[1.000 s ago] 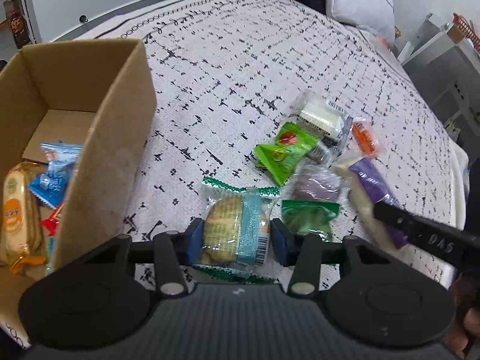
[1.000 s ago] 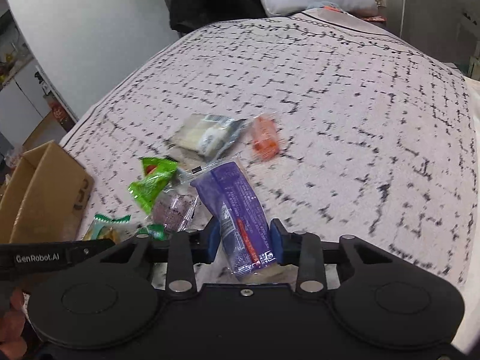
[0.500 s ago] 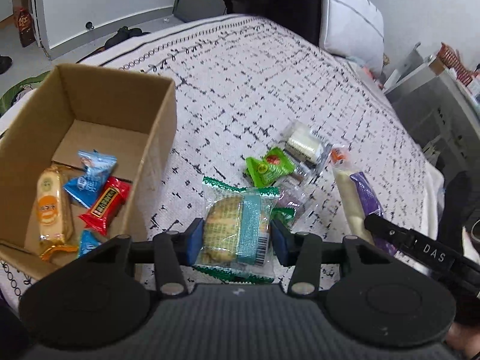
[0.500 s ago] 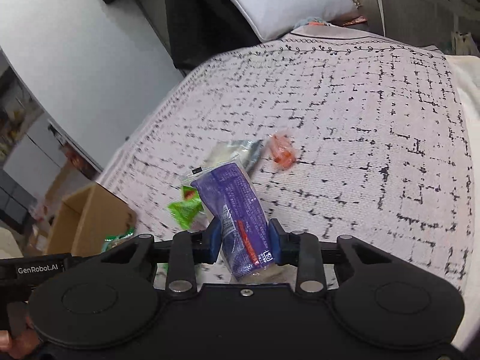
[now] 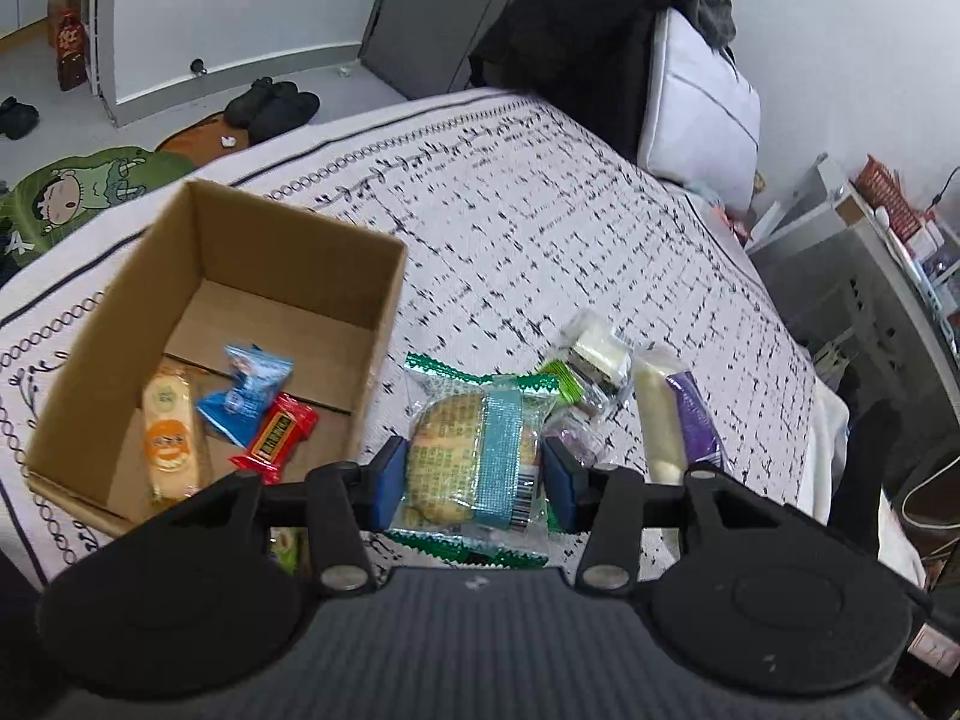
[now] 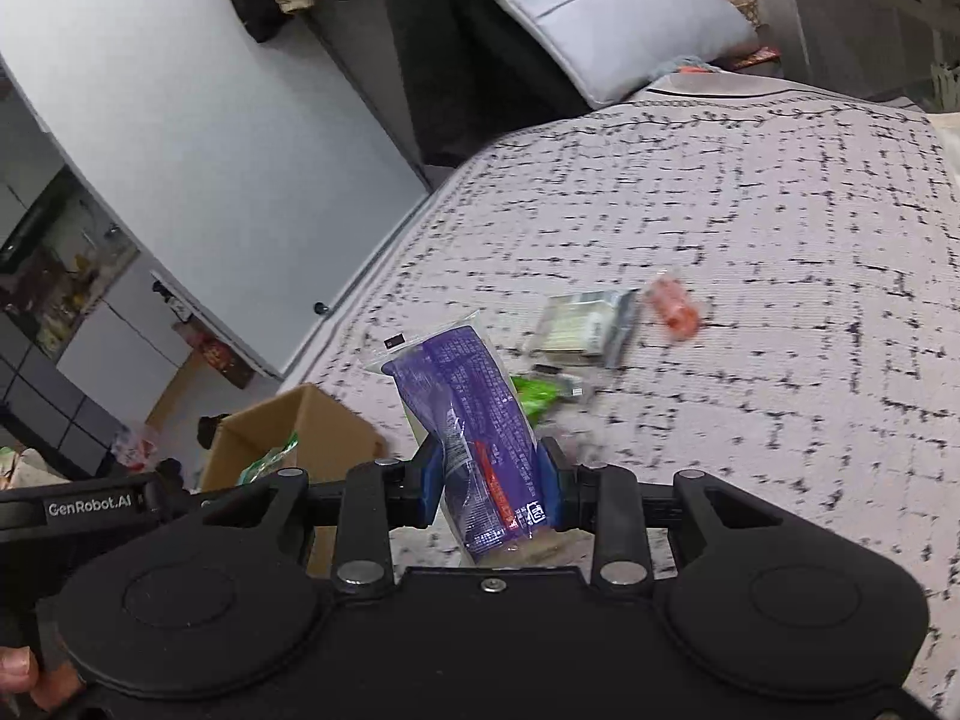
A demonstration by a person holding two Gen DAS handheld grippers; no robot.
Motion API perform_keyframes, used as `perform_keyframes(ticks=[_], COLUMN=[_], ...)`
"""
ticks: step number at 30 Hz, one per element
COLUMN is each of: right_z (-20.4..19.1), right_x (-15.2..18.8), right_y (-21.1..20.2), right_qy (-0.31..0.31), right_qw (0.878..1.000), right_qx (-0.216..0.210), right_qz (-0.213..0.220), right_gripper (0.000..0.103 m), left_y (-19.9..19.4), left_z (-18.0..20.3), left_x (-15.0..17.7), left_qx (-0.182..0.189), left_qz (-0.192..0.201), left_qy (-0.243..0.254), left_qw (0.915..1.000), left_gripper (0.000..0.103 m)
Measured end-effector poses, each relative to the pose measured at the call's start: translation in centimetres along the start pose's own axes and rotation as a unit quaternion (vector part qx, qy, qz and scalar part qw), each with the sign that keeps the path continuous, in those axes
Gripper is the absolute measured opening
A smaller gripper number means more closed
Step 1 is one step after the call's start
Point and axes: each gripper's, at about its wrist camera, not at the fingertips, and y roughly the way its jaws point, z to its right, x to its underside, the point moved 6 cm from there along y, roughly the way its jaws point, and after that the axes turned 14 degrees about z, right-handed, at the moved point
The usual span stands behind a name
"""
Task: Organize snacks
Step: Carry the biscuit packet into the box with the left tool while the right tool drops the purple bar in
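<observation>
My left gripper (image 5: 474, 480) is shut on a clear green-edged cake packet (image 5: 474, 450), held in the air just right of the open cardboard box (image 5: 384, 276). Inside the box lie an orange-labelled bar (image 5: 168, 432), a blue packet (image 5: 246, 396) and a red bar (image 5: 276, 438). My right gripper (image 6: 489, 489) is shut on a purple packet (image 6: 474, 414), lifted above the bed; the same purple packet (image 5: 696, 420) shows at the right in the left wrist view. A white-filled packet (image 5: 594, 348), a green packet (image 6: 540, 390) and a small orange snack (image 6: 675, 312) lie on the bedspread.
The patterned bedspread (image 5: 570, 228) reaches back to a pillow (image 5: 702, 108). Shoes (image 5: 270, 108) and a green mat (image 5: 90, 186) lie on the floor to the left. Grey shelving (image 5: 870, 276) stands at the right. The left gripper's arm (image 6: 90, 504) crosses the right wrist view, held by a hand (image 6: 24, 678).
Both grippers have risen from the bed with their packets. The left one now looks down into the box from higher up; the purple packet has left the pile.
</observation>
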Motion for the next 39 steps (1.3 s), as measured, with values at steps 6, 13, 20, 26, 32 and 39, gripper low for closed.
perform_keyframes(ticks=[6, 13, 20, 26, 32, 39], right_z=[-3.0, -5.5, -7.9, -10.0, -11.6, -12.9], right_x=[0.8, 1.8, 2.7, 3.6, 4.6, 5.5], right_y=[0.1, 0.5, 0.7, 1.5, 3.0, 5.1], right_qy=[-0.009, -0.010, 0.003, 0.014, 0.028, 0.041], right_qw=[1.000, 1.000, 0.999, 0.999, 0.999, 0.998], right_qx=[-0.018, -0.027, -0.037, -0.043, -0.043, -0.039], right_qz=[-0.003, -0.007, -0.006, -0.009, -0.014, -0.016], right_gripper=[0.031, 0.031, 0.031, 0.031, 0.031, 0.031], left_y=[-1.2, -2.3, -2.9, -2.7, -2.4, -1.4], left_z=[-2.2, -4.7, -7.1, -9.2, -11.0, -12.6], left_x=[-0.9, -2.1, -3.3, -3.5, -3.9, -4.4], left_qx=[-0.010, -0.018, -0.025, -0.034, -0.043, -0.051], left_qz=[0.011, 0.022, 0.034, 0.033, 0.034, 0.031], left_qy=[-0.015, -0.034, -0.051, -0.063, -0.070, -0.071], left_qw=[0.9998, 0.9990, 0.9978, 0.9969, 0.9960, 0.9957], left_gripper=[0.047, 0.047, 0.047, 0.047, 0.047, 0.047])
